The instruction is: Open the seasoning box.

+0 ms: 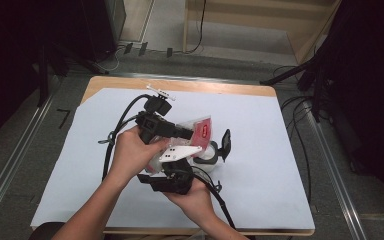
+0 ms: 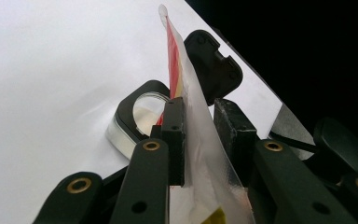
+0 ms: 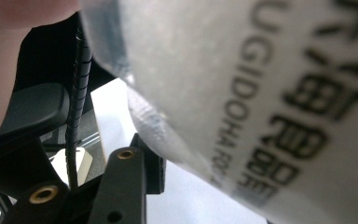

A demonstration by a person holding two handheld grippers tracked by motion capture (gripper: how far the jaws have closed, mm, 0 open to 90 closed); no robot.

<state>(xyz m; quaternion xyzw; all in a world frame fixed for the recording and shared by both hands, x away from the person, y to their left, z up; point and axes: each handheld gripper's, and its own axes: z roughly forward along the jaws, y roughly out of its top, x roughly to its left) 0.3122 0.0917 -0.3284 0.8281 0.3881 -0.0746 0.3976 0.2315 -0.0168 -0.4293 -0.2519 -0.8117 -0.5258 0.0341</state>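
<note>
White table sheet [image 1: 270, 165], claw-held [image 2: 200, 126] translucent packet [image 2: 200, 154]

Clear plastic bag [image 3: 261, 93]: black print, partly legible "UGIDOHA", blurred CJK characters.

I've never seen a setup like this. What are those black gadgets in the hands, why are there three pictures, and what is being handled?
There is no robot here: a person holds two hand-operated tools, each with two black jaws. The left gripper and the right gripper meet over a table covered with a white sheet.

The high view comes from a camera above the table. The other two pictures come from small cameras riding on each tool, looking along its jaws.

Between the tools is a translucent plastic pouch with red print. In the left gripper view it stands between the jaws, against one pad. In the right gripper view it sits very close, showing blurred dark lettering; the grip there is unclear.

On the sheet lies a folding magnifier with its black cover swung out.
</note>
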